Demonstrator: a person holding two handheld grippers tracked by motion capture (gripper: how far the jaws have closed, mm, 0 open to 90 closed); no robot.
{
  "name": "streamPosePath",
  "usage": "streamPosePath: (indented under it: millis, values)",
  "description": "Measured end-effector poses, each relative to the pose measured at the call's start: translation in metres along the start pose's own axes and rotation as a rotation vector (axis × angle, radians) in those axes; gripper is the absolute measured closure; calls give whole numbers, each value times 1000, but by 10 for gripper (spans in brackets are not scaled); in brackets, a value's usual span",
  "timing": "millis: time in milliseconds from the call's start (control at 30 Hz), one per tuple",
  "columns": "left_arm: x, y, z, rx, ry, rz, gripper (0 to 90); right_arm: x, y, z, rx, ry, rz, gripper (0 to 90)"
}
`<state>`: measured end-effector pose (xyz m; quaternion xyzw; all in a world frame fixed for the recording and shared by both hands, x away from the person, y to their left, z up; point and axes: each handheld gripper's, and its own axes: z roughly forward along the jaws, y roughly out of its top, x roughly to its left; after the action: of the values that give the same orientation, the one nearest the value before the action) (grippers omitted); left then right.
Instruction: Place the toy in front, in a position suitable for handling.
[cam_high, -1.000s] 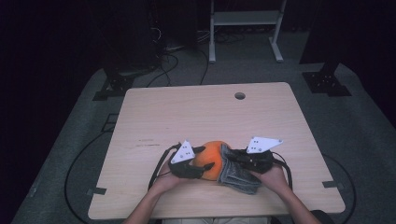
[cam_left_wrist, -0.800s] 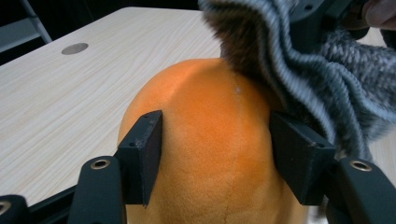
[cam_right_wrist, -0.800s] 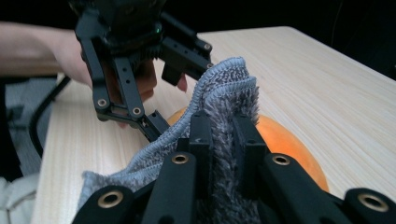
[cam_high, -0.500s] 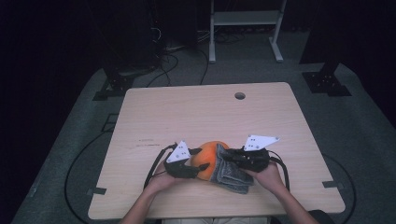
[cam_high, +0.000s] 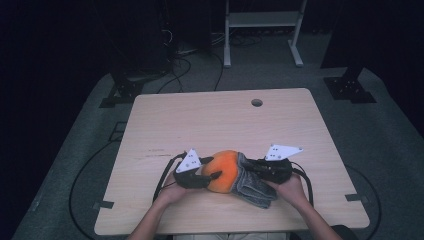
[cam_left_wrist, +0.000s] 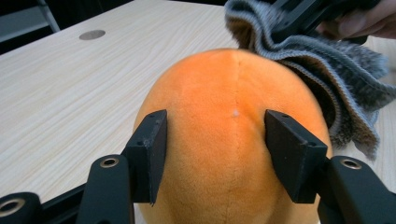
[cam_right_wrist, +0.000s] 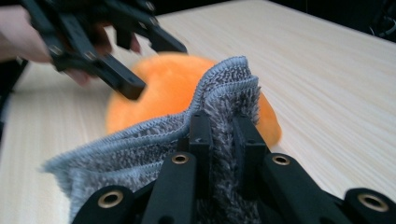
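**Plush steadied while cloth is held against it**

We found the left gripper (cam_left_wrist: 216, 158) set around the near end of the orange plush (cam_left_wrist: 229, 140), one jaw on each flank. Its jaws had just been closing with the plush between them, and in the left gripper view the pads met the fabric on both sides; we judged this a grasp meant to hold the soft body steady. The right gripper (cam_right_wrist: 223, 135) was clenched on a fold of the grey cloth (cam_right_wrist: 140, 154), its jaws nearly together with pile bunched between them. The cloth lay draped against the far side of the plush, touching it, with the rest heaped on the table (cam_high: 210, 120) beneath the right hand (cam_high: 290, 189). We took the arrangement to serve wiping or wrapping the plush; which of the two we could not tell.

Both items sat near the front edge of the table, about mid-width. The top was pale wood grain with a round cable hole (cam_high: 257, 102) toward the far edge. The table stood on grey carpet, with cables (cam_high: 185, 65) and a white metal frame (cam_high: 262, 30) behind, in a dark room.
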<state>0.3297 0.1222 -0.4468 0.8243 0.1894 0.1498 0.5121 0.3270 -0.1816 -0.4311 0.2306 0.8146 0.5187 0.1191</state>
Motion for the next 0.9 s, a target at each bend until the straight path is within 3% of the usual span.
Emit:
streamPosePath:
  millis: [133, 233, 367, 400, 533, 567, 600, 633, 667, 733, 900]
  values:
    - [4, -1, -2, 7, -6, -20, 415, 10, 7, 2, -47, 48, -18, 797]
    - [6, -2, -3, 8, -11, -26, 415, 10, 6, 6, -31, 47, -22, 798]
    - [7, -3, -3, 6, -15, -31, 414, 1, -1, 6, -4, 30, 11, 797]
    - [6, -1, -4, 3, -27, -28, 404, -1, -4, 4, 5, 31, 33, 797]
    - [7, 5, -4, -30, -39, -65, 261, 2, -3, 5, 3, 23, 17, 797]
    - [7, 5, -4, -30, -39, -65, 294, 2, -3, 5, 3, 23, 17, 797]
    - [5, 4, -4, -1, -28, -23, 323, -1, -4, 5, 2, 29, 33, 797]
    - [4, 3, -4, 4, -24, -14, 343, -2, -6, 5, 5, 35, 49, 797]
    - [4, 3, -4, 4, -24, -14, 354, -2, -6, 5, 5, 35, 49, 797]
    - [3, 2, -3, 4, -28, -12, 360, -5, -11, 2, 14, 60, 96, 796]
    - [2, 0, -1, -7, -36, -16, 369, -6, -18, -5, 63, 37, 96, 796]
